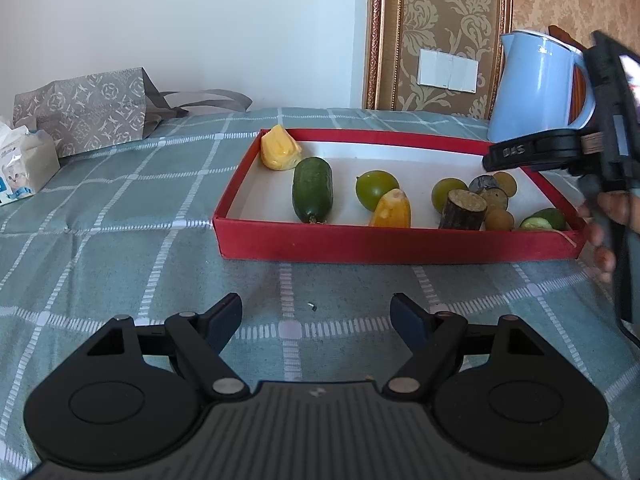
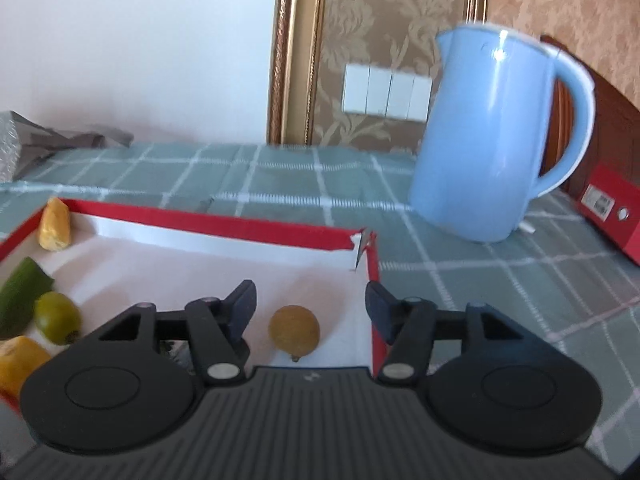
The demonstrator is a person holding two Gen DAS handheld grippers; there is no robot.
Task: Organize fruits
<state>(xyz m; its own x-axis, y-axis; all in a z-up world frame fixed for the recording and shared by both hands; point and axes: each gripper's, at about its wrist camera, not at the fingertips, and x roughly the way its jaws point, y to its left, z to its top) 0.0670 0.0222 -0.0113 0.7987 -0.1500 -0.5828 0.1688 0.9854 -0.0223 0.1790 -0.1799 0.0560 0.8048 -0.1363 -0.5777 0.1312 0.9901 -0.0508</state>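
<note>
left wrist: left tool (image 1: 316, 320) spread wide, holding nothing, over the surface (image 1: 120, 240) short of the red tray (image 1: 400, 242) | right wrist: right tool (image 2: 311, 304) released above the tray corner, small brownish fruit (image 2: 294, 331), probably a longan, between its fingers; lower straight, centre, close gently

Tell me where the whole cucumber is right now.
In the left wrist view, the cucumber lies in the left half of the red tray, between the yellow piece and a green lime.
</note>
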